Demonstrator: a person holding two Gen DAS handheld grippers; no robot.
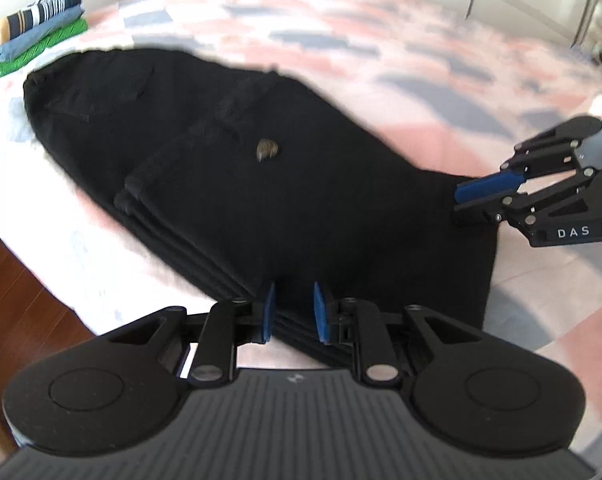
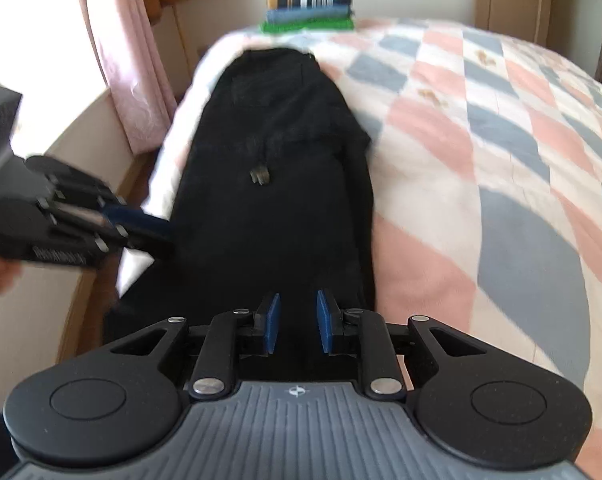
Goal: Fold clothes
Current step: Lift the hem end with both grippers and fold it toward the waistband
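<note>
black trousers [image 1: 229, 168]: heavy cloth, folded lengthwise, flat on the checked quilt [image 1: 381, 40]
left gripper [image 1: 295, 312]: blue pads narrowly apart, clamping the layered hem
right gripper [image 2: 297, 320]: narrow gap, grip unclear
folded stack [image 2: 309, 10]: beyond the trousers' far end

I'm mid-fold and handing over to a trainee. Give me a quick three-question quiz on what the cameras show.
1. True or false: the black trousers lie lengthwise on the checked quilt.
2. Which piece is at the bottom of the folded stack at the far end of the bed? A. the striped one B. the plain blue one C. the green garment
3. Fill in: the left gripper and the right gripper are both at the trousers' ____ end (waist or hem).

Key: 1 true; 2 C; 3 hem, since the pocket end lies far off, towards the stack.
</note>
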